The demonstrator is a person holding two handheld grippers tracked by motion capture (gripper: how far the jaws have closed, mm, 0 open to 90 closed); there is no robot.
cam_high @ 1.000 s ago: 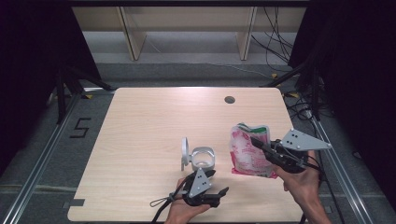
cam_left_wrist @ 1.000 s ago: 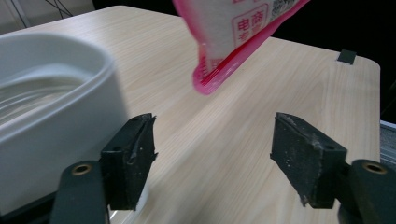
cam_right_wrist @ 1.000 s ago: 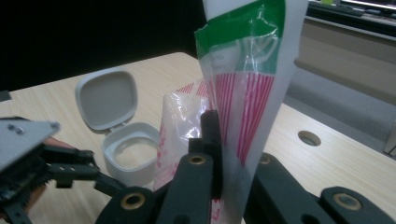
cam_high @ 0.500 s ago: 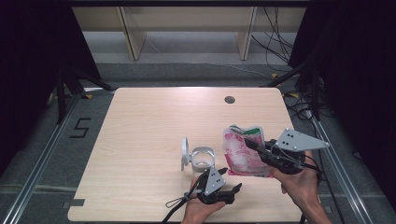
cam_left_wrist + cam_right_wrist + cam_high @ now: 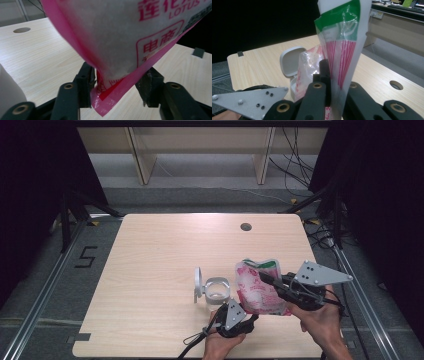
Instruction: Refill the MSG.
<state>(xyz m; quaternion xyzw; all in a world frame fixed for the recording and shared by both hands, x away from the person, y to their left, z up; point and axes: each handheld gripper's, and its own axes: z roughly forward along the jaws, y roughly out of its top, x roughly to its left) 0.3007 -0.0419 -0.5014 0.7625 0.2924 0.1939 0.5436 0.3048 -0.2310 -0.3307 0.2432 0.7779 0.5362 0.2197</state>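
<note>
A pink and white printed bag (image 5: 255, 292) with a green top band stands tilted near the table's front right. My right gripper (image 5: 267, 281) is shut on its upper part; in the right gripper view the jaws (image 5: 332, 72) pinch the bag (image 5: 342, 50) below the green band. My left gripper (image 5: 239, 316) is at the bag's lower corner. In the left gripper view that corner (image 5: 110, 100) sits between the jaws (image 5: 116, 82), which have just been closing, and both pads touch it. A clear tub (image 5: 217, 290) with its white lid (image 5: 198, 280) open stands just left of the bag.
A round hole (image 5: 245, 226) is in the table (image 5: 150, 270) at the back right. The front edge runs close under both hands. Dark stands and cables flank the table, and a wooden shelf is behind it. The tub (image 5: 292, 62) shows beyond the bag.
My left gripper moved right from below the tub to the bag's lower corner. The right gripper tipped the bag up and leftward toward the tub.
</note>
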